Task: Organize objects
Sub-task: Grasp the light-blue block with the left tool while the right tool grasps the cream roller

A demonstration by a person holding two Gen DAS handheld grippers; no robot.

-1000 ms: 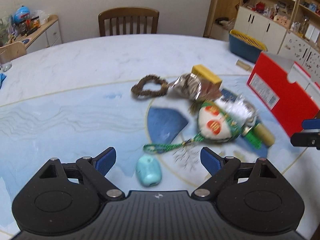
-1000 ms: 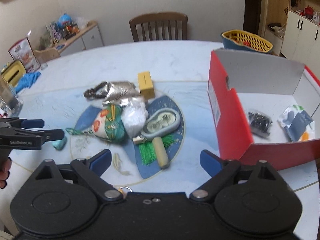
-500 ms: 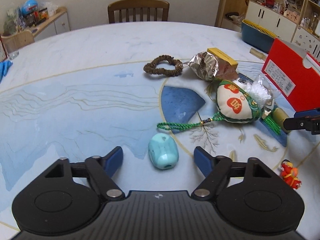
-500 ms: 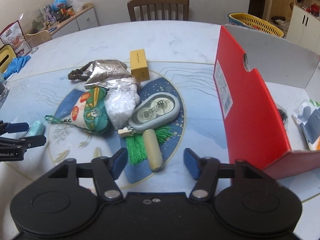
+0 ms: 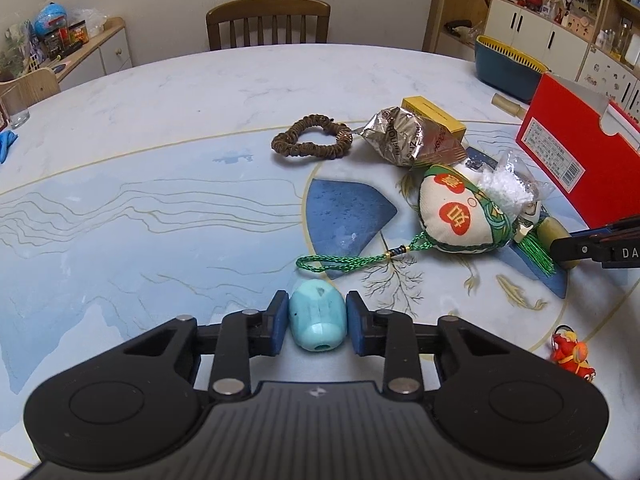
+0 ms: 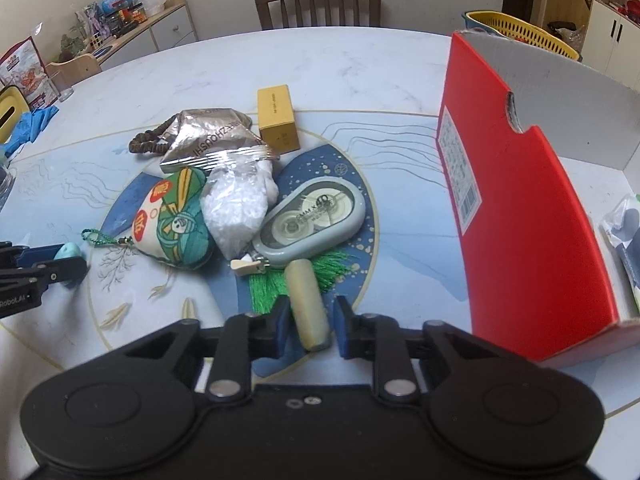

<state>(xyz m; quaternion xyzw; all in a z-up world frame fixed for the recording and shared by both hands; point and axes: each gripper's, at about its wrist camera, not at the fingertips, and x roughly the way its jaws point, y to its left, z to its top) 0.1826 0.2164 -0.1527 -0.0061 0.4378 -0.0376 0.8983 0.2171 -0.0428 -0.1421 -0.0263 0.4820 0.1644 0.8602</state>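
"5MM x 40" can be read on the grey correction-tape dispenser (image 6: 310,222), "ZHOUSHI" on the crumpled silver foil packet (image 6: 208,138), and red characters are printed on the embroidered sachet (image 5: 464,214); a barcode label (image 6: 458,170) is stuck to the red box (image 6: 520,216), whose smaller print cannot be made out. Inside the box only a patterned pouch (image 6: 626,236) is seen, at the frame edge. The left tool (image 5: 317,322) is closed narrowly on the turquoise bead (image 5: 318,320), which rests on the desk (image 5: 160,216). The right tool (image 6: 308,322) is set narrowly around the cream cylinder (image 6: 308,306), beside the green tassel (image 6: 296,278); pad contact cannot be confirmed. The desk is round, marbled white and blue. A wooden chair (image 5: 268,22) and white cabinets (image 5: 560,44) stand beyond it.
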